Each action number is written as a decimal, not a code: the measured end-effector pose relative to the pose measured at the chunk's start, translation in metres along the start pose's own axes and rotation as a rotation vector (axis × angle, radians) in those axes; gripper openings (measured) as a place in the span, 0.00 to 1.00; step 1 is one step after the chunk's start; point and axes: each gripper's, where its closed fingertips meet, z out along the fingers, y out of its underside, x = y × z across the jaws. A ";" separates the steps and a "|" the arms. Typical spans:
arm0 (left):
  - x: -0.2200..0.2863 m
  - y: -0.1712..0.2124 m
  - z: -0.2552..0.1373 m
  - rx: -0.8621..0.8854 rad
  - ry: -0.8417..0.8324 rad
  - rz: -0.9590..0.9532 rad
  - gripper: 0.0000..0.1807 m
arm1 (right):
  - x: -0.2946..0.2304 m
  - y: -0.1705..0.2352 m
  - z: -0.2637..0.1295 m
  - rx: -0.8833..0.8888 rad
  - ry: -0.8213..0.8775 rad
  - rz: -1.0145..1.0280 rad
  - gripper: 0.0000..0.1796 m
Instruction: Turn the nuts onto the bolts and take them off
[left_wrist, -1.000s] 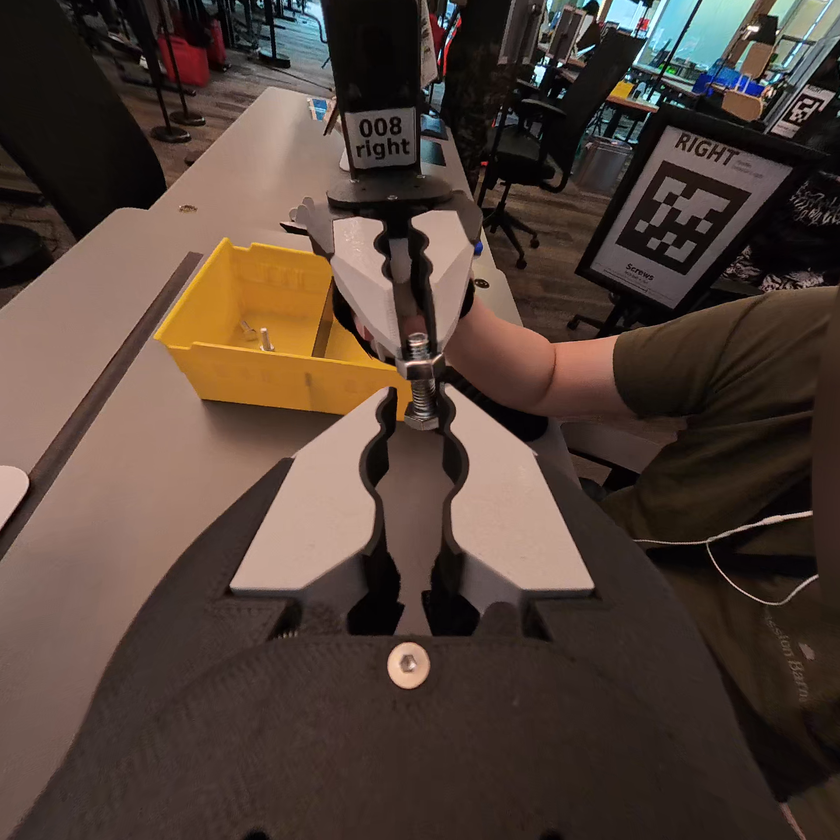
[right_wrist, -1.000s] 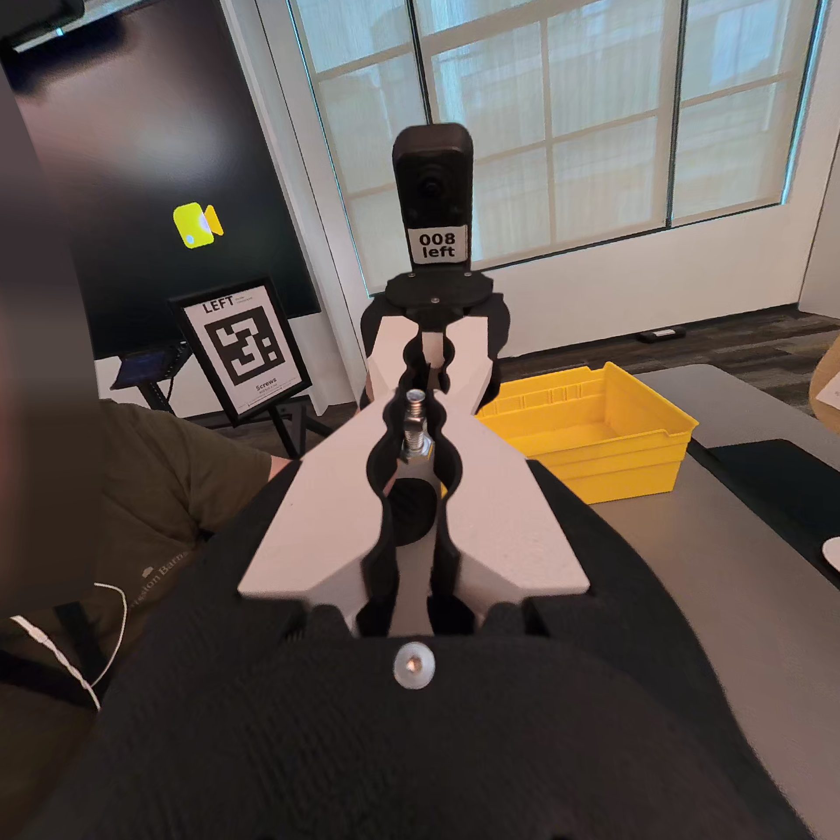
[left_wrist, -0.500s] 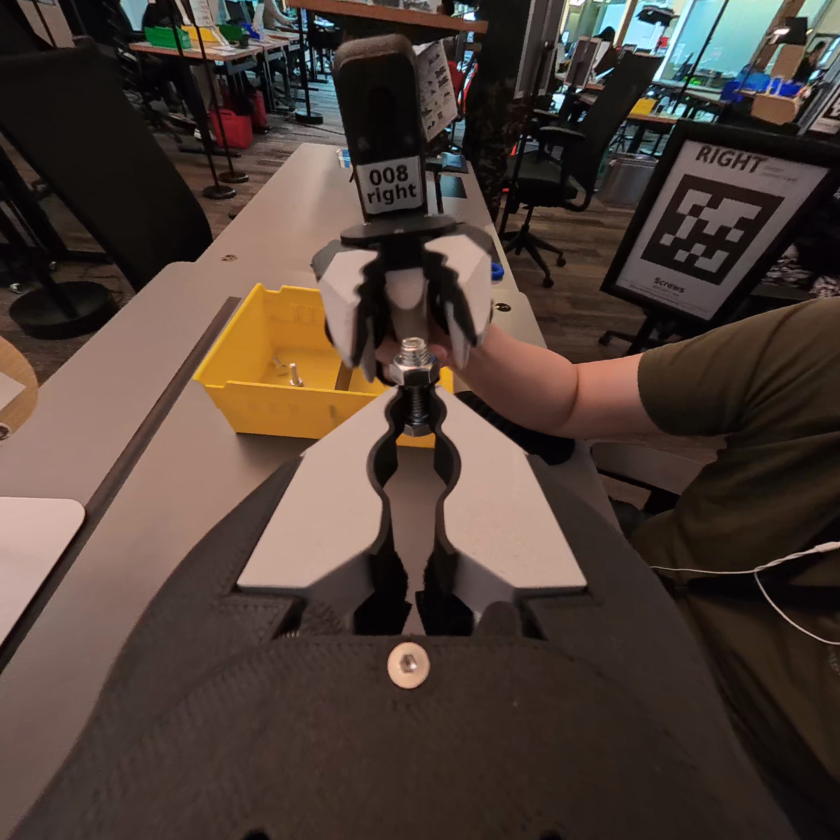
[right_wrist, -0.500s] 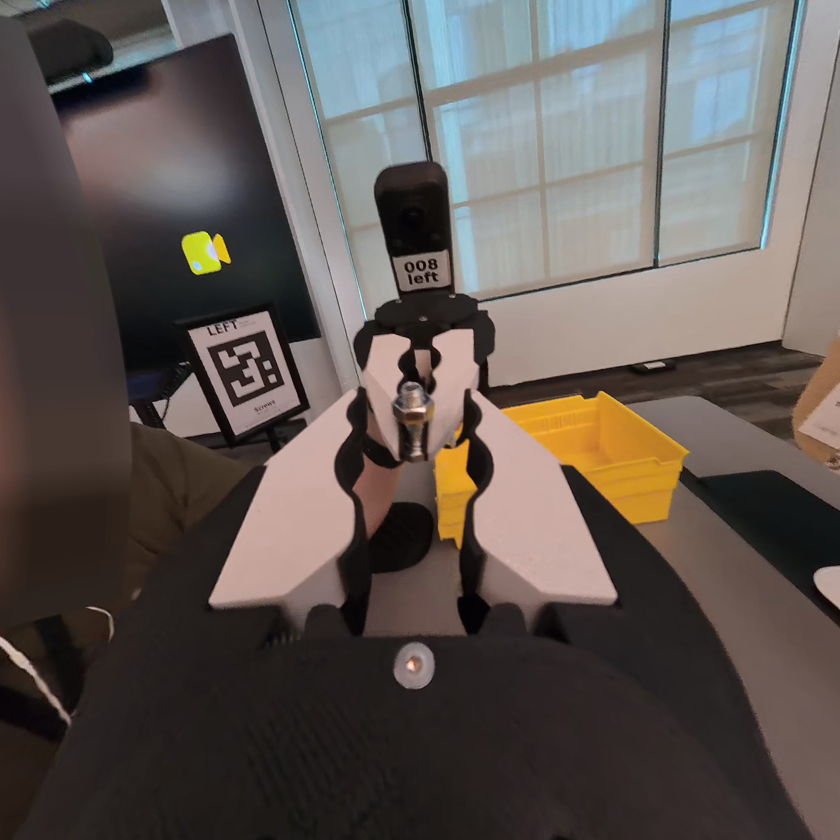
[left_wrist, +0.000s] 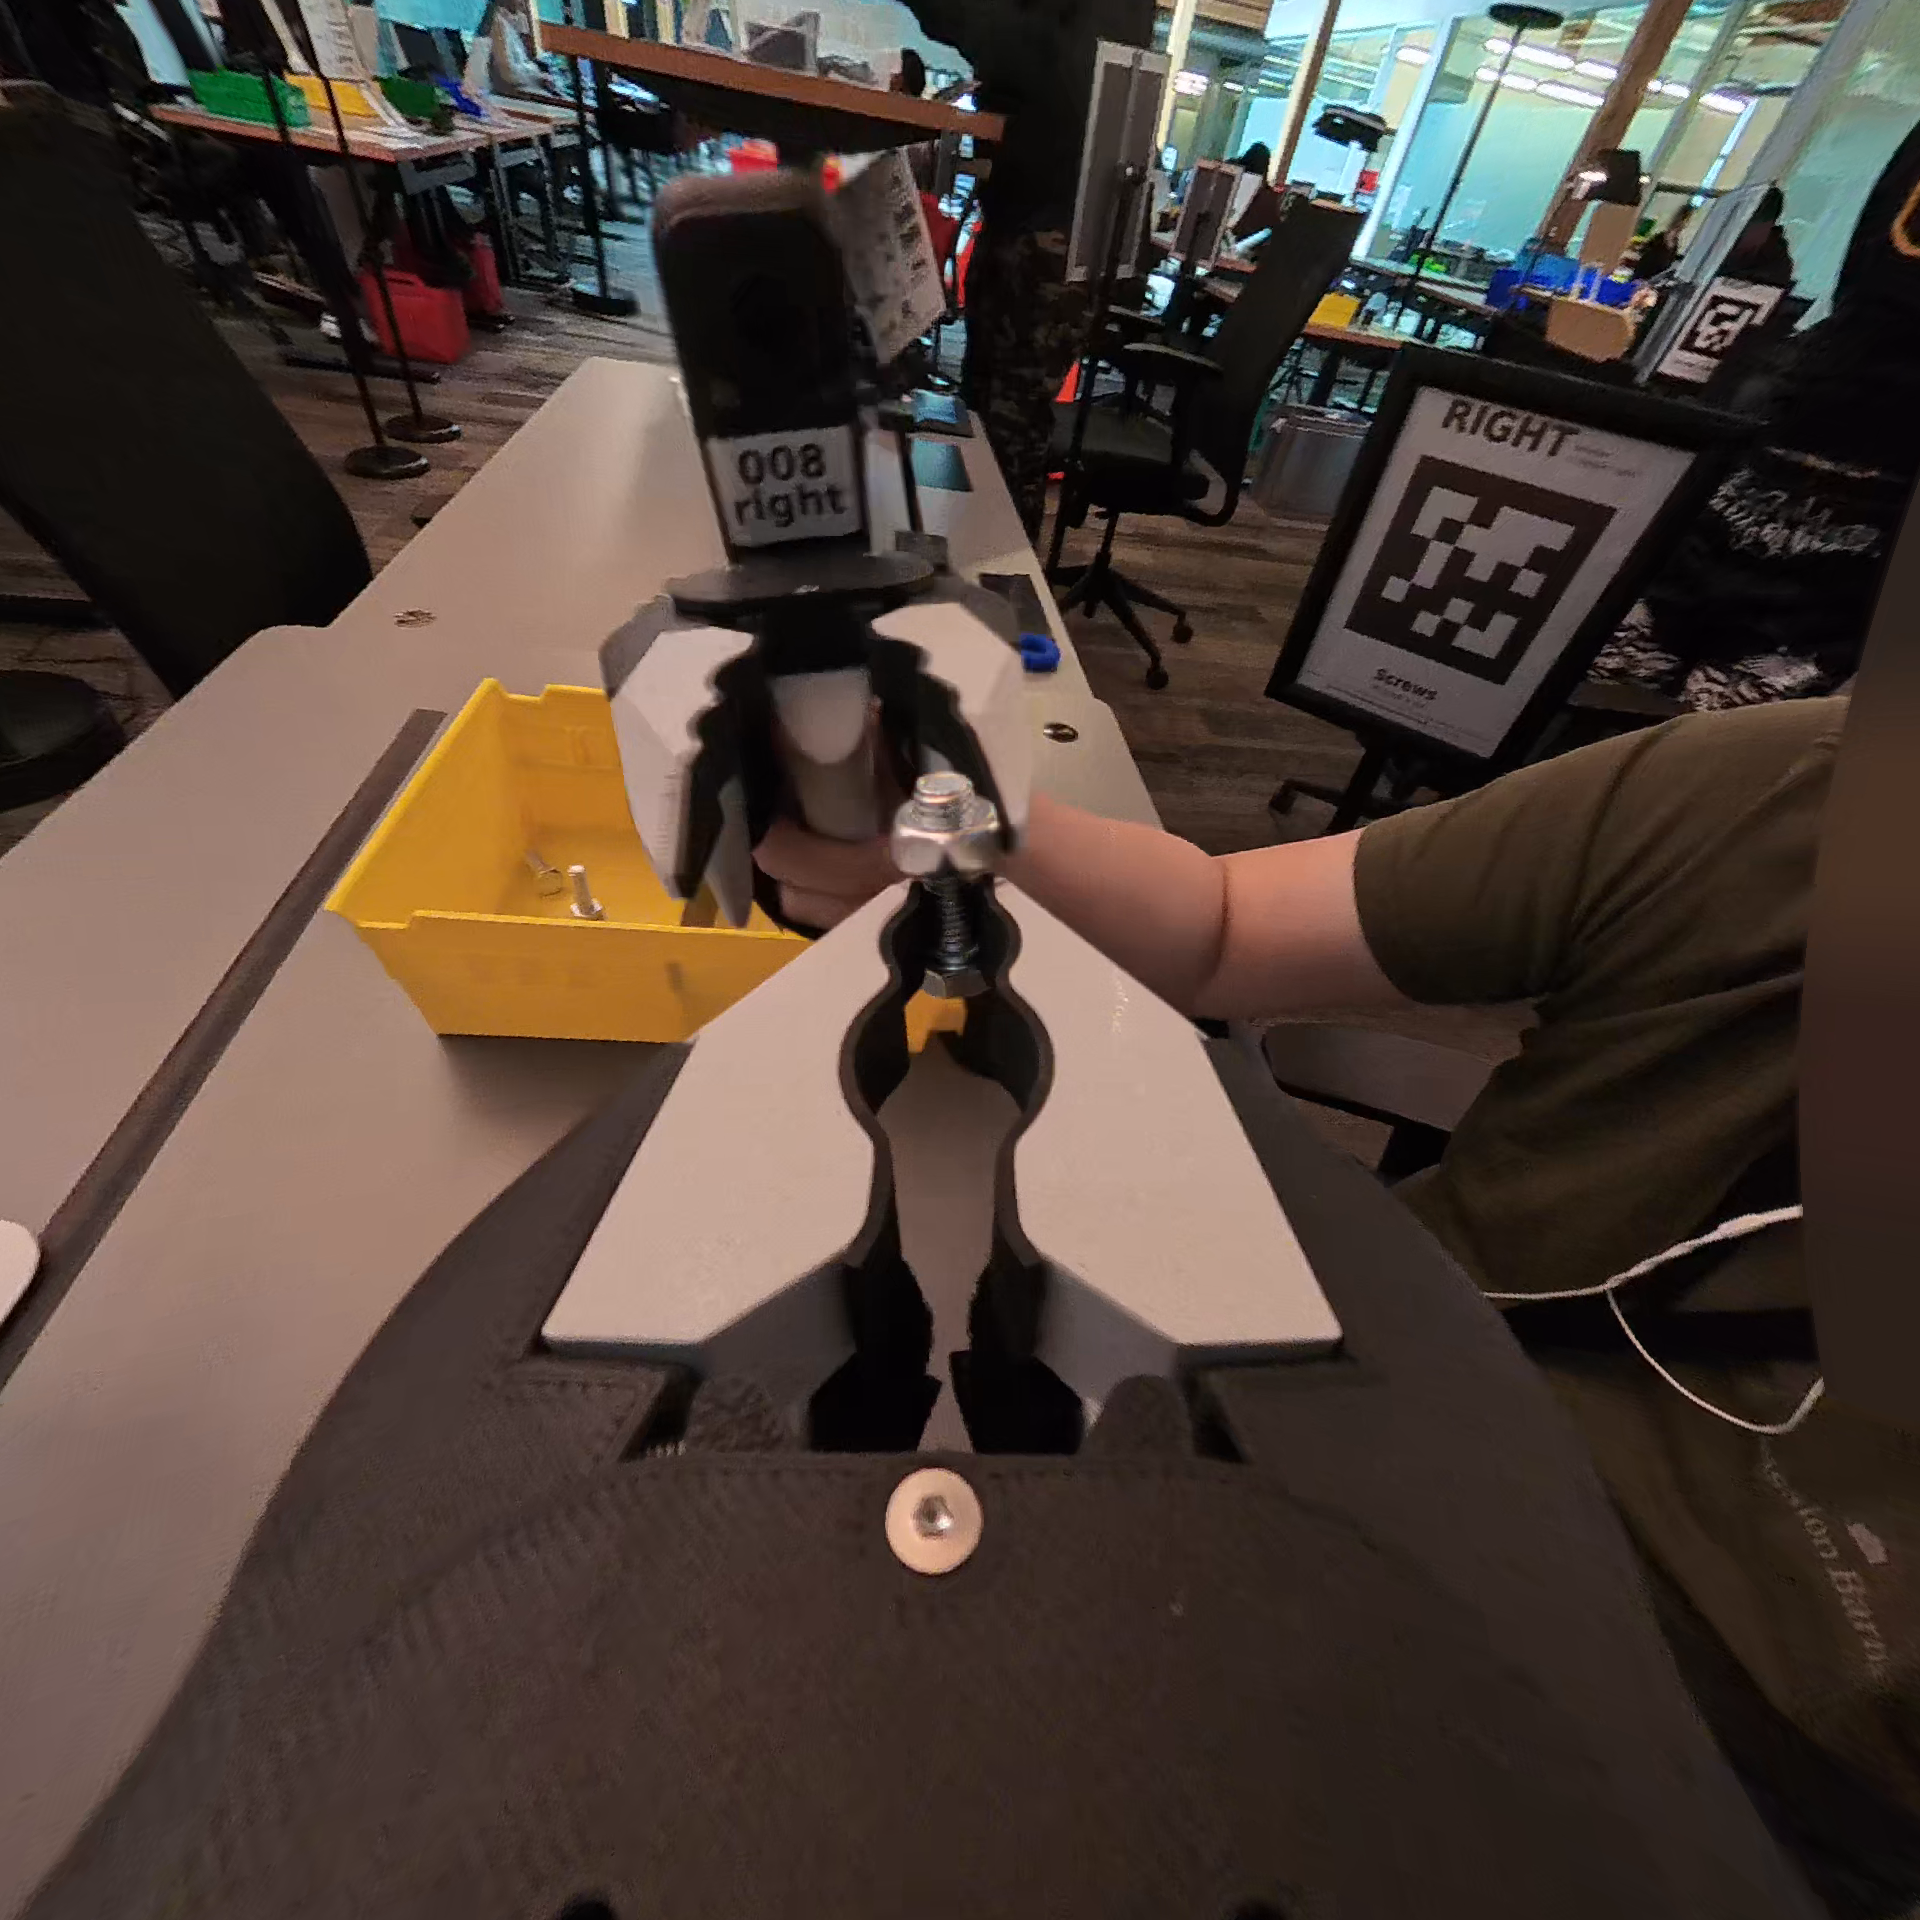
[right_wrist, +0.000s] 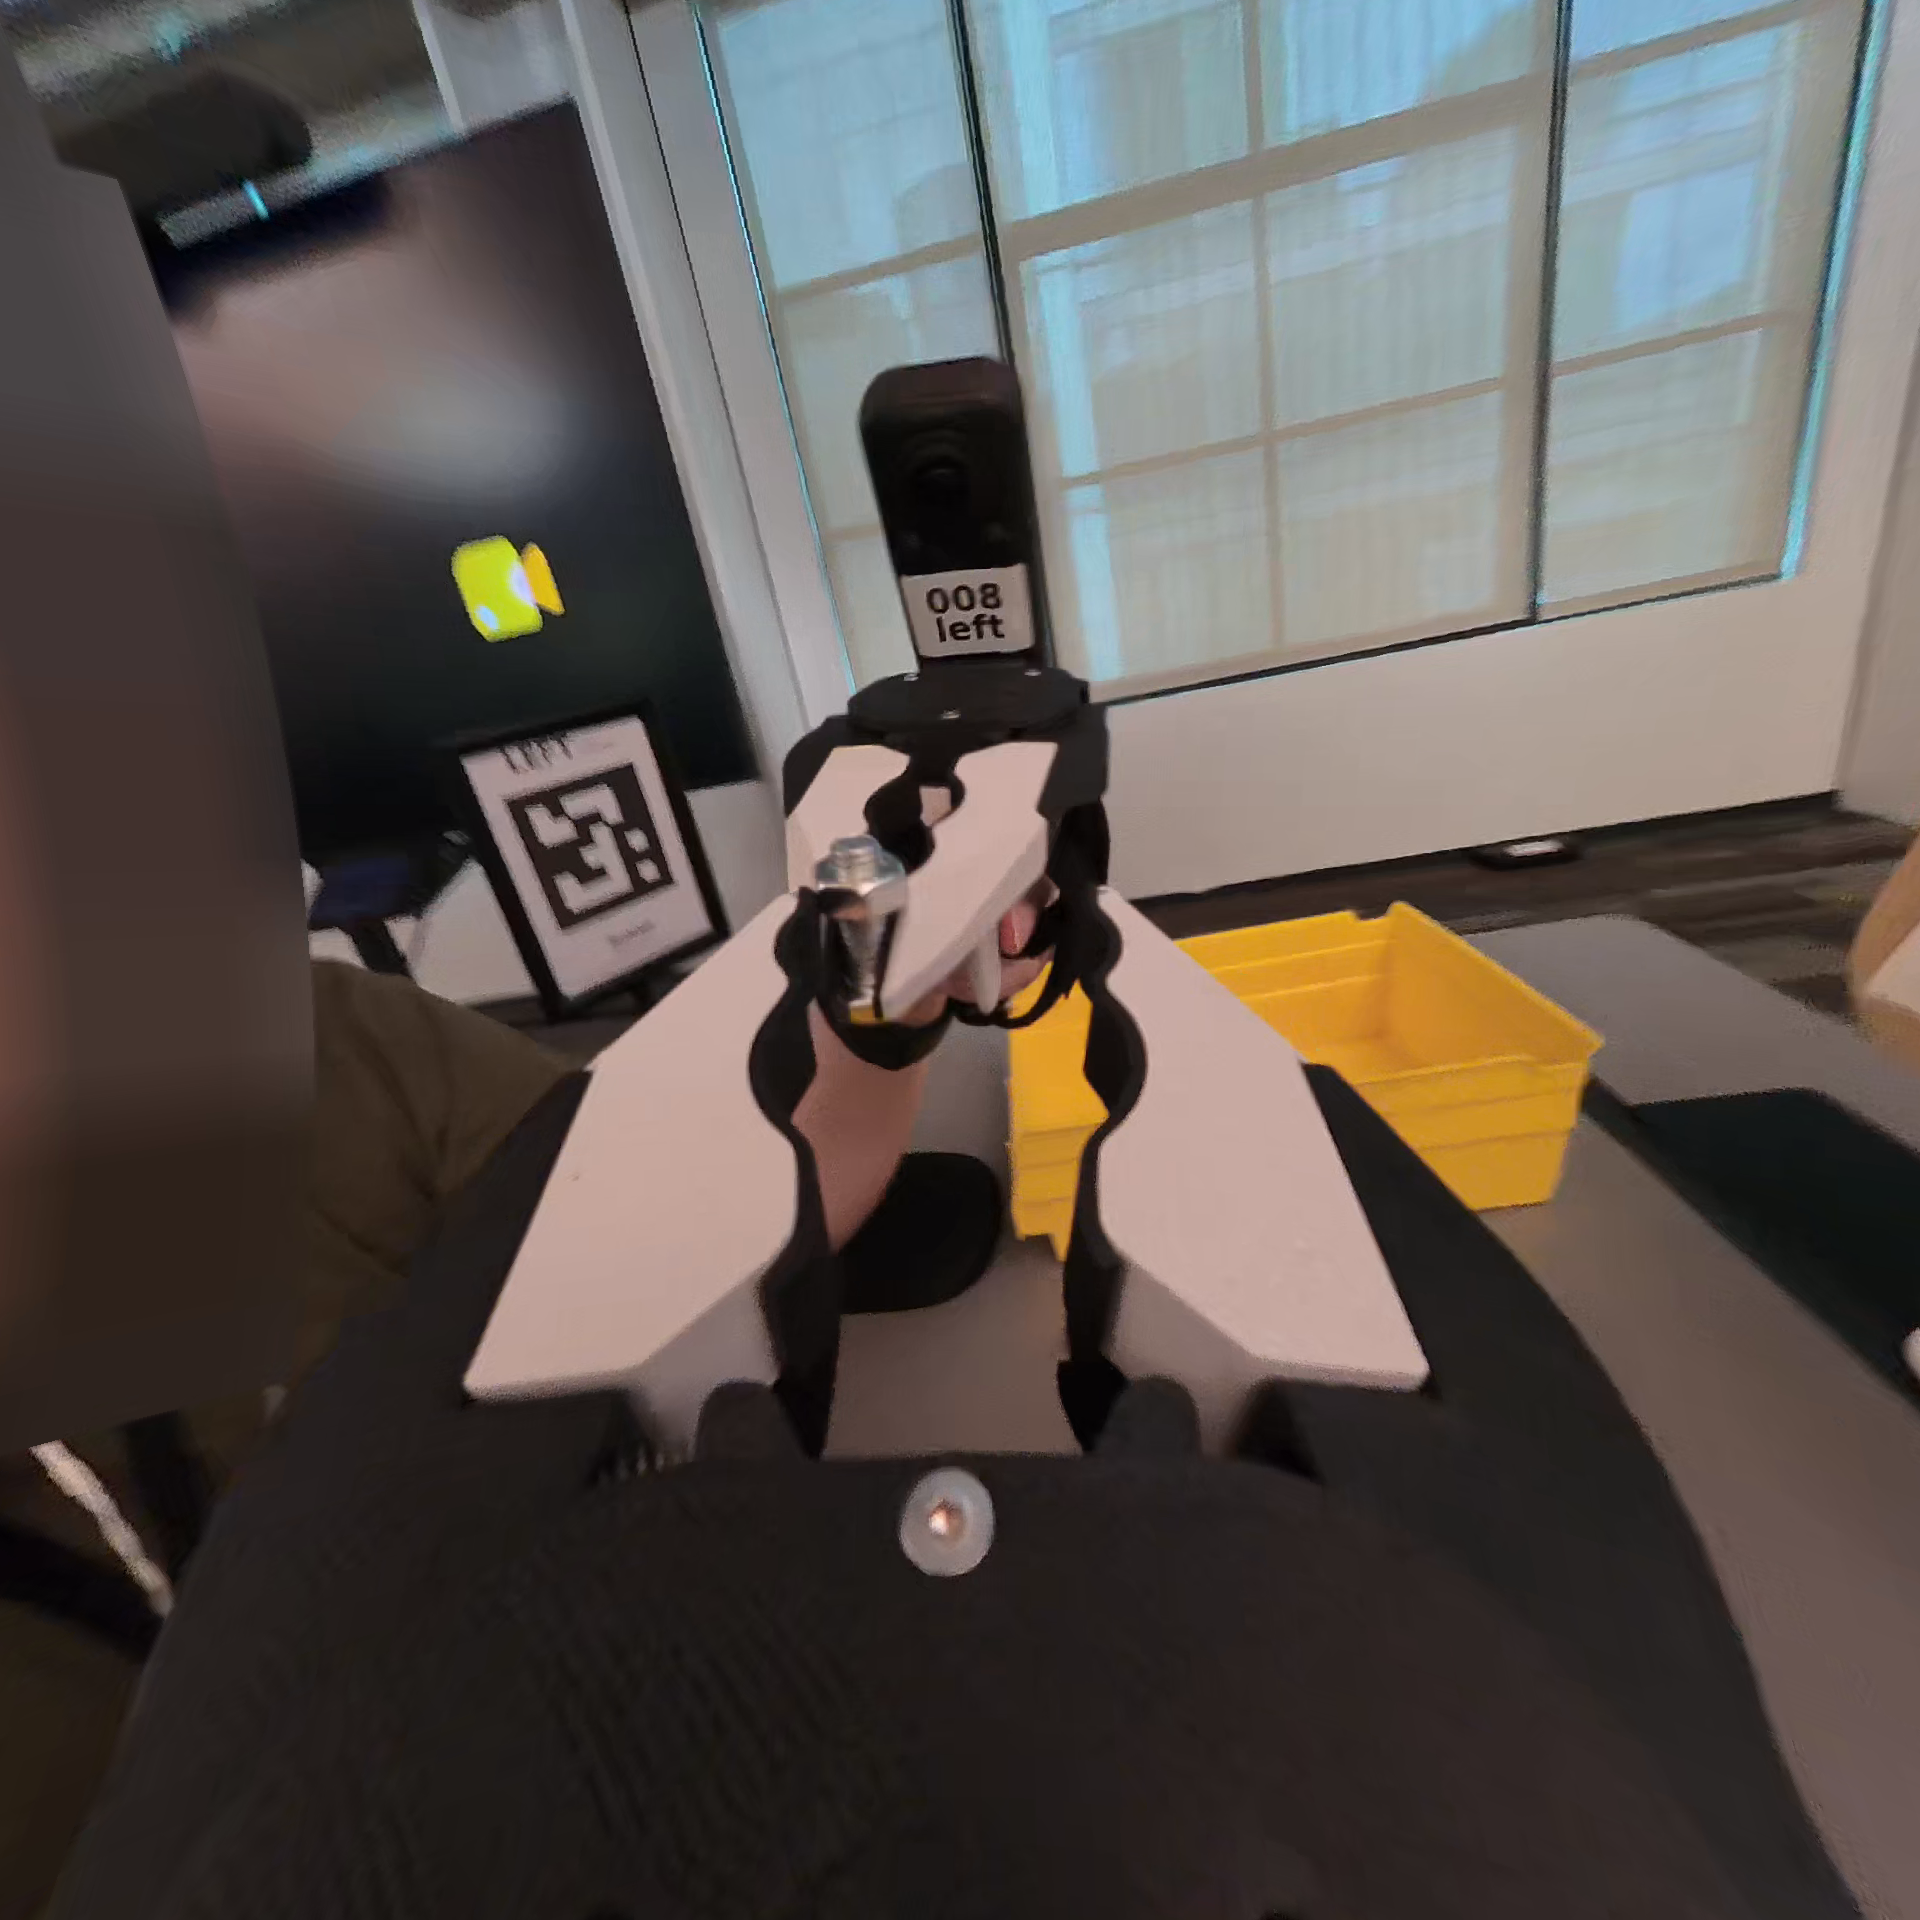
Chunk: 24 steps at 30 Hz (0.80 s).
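Note:
My left gripper (left_wrist: 945, 920) is shut on a silver bolt (left_wrist: 948, 935), clamping its lower shank so it stands upright. A silver nut (left_wrist: 945, 836) sits on the bolt's upper thread, near the top end. My right gripper (left_wrist: 842, 831) faces it from behind and to the left, with its jaws wide open and empty, clear of the nut. In the right wrist view my right gripper (right_wrist: 945, 935) is spread wide. There the left gripper (right_wrist: 883, 966) holds the bolt (right_wrist: 854, 951) with the nut (right_wrist: 857, 883), off towards my left finger.
A yellow bin (left_wrist: 499, 956) stands on the grey table (left_wrist: 260, 1091) behind the grippers, with two loose bolts (left_wrist: 561, 883) in it; it also shows in the right wrist view (right_wrist: 1434, 1070). A person's forearm (left_wrist: 1195, 914) reaches in from the right. Framed marker signs (left_wrist: 1475, 561) stand beside the table. Left and right tips are no more than a few centimetres apart.
My right gripper has opened, let go of the nut and drawn back to the left. The left gripper still holds the bolt, with the nut left on its thread.

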 end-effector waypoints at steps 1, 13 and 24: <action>-0.001 -0.001 -0.001 0.009 -0.011 0.004 0.04 | 0.007 -0.004 -0.007 0.034 -0.002 0.071 0.23; 0.013 -0.006 -0.002 0.033 0.062 0.014 0.04 | 0.010 -0.012 -0.012 0.093 -0.013 0.129 0.20; 0.012 -0.006 0.000 0.043 0.072 0.004 0.04 | -0.006 -0.010 -0.003 0.070 -0.073 0.128 0.24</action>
